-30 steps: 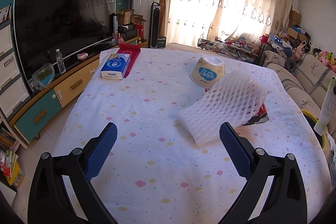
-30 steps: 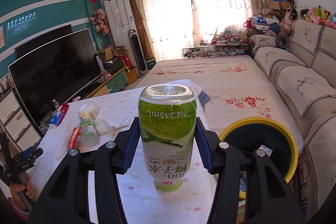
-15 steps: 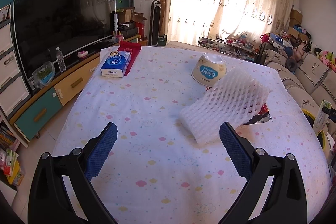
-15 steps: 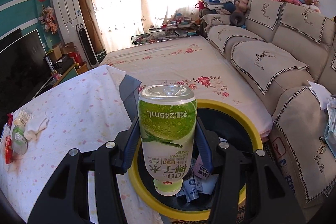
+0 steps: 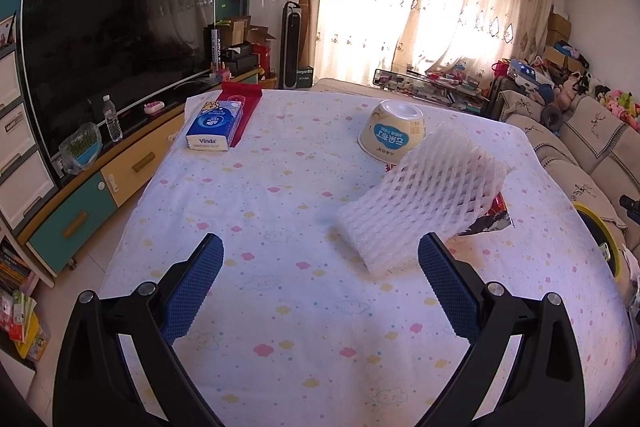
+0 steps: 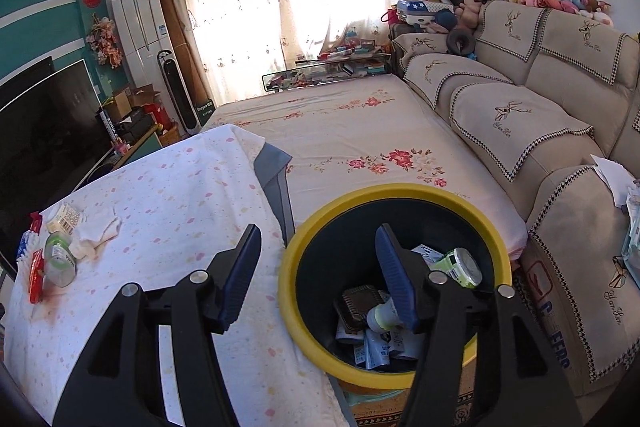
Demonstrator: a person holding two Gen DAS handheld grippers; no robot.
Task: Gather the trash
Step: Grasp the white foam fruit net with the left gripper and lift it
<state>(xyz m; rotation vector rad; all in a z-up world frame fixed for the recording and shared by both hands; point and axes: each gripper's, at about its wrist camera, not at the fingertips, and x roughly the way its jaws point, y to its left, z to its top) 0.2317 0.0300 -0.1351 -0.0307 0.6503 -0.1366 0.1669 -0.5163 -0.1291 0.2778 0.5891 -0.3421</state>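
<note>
Trash bin (image 6: 304, 247) sits under our right claw (image 6: 316, 269), whose jaws are opening with nothing between them, while our left claw (image 5: 320, 283) hangs spread above the worktop (image 5: 280, 187).

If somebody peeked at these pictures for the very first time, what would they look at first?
Probably the yellow-rimmed bin beside the table, with a green bottle lying inside among other rubbish, right under the opening right gripper, which holds nothing. Next, the white foam net on the cloud-patterned tablecloth, just ahead of the open left gripper.
</note>
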